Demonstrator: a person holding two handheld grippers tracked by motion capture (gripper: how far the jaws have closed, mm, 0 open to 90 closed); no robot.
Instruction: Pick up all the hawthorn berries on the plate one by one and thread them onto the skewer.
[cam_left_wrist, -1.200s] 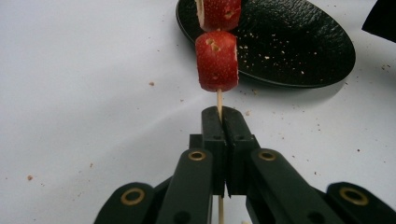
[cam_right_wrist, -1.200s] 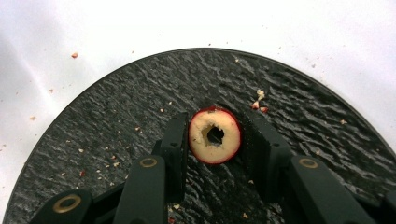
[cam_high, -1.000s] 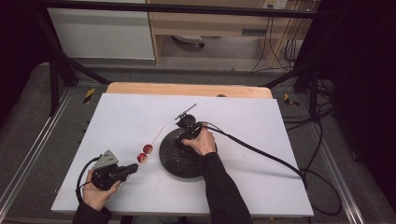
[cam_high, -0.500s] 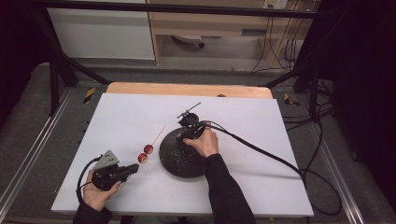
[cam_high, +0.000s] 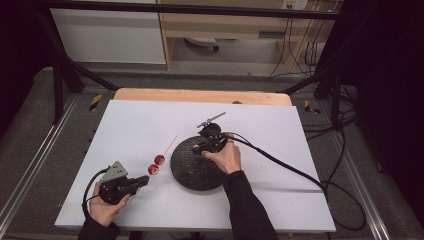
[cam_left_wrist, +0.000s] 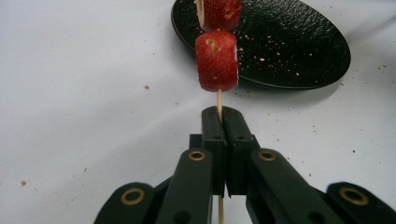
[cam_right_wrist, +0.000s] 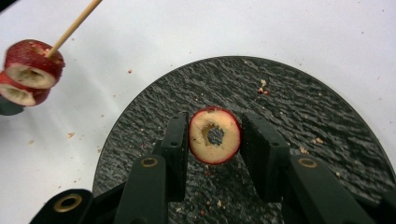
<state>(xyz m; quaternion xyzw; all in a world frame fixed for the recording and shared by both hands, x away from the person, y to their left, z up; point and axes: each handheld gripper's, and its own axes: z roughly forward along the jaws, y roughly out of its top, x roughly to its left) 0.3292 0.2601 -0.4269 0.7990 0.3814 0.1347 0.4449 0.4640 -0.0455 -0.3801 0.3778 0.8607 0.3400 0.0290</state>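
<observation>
Right gripper (cam_right_wrist: 215, 140): jaws clamped on the rim of a round red-skinned fruit slice with pale flesh and a cored hole (cam_right_wrist: 215, 136), held face-on with the hole exposed, presumably so the skewer tip can enter it. Directly beneath lies the round black textured plate (cam_right_wrist: 299, 121), dotted with crumbs.

Left gripper (cam_left_wrist: 220, 135): jaws together on the thin wooden skewer (cam_left_wrist: 218, 99). Two red slices (cam_left_wrist: 216, 59) are already threaded just beyond the jaw tips, so the free end stays available.

Pose, high view: right hand (cam_high: 225, 155) over the plate's far edge, gripper (cam_high: 209, 145) pointing toward the skewer. Left hand (cam_high: 107, 202) low at the near left of the white table (cam_high: 280, 120), skewer angled away.
</observation>
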